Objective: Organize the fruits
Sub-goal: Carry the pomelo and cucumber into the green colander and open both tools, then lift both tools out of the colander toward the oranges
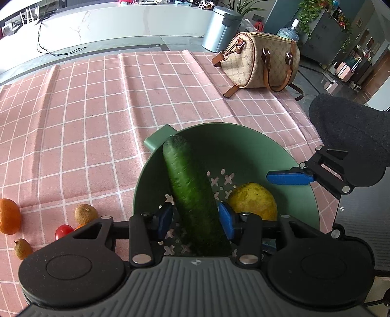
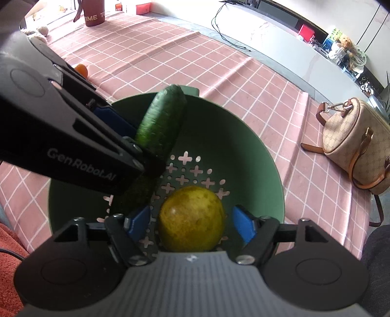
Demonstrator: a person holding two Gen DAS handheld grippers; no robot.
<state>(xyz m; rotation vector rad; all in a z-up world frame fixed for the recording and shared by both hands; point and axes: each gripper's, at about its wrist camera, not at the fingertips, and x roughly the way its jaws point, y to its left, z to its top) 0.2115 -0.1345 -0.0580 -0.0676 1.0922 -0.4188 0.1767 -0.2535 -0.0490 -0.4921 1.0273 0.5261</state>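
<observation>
So far two items sit in the green colander [image 1: 287,156]: a cucumber [image 1: 195,192] leaning against its wall and a yellow pear [image 2: 191,218] on the perforated floor. Left gripper [image 1: 196,219] straddles the cucumber, pads standing off it, so released. Right gripper [image 2: 191,223] brackets the pear, jaws apart, no contact visible. Judged roughly half done: an orange [image 1: 8,215], a red tomato [image 1: 63,231] and two small brown fruits [image 1: 85,213] lie outside on the cloth. Surface: pink checked tablecloth [image 1: 97,109], creased. Handbag [image 1: 260,61] at far edge; bin [image 1: 220,28] and white counter [image 1: 121,22] beyond.
</observation>
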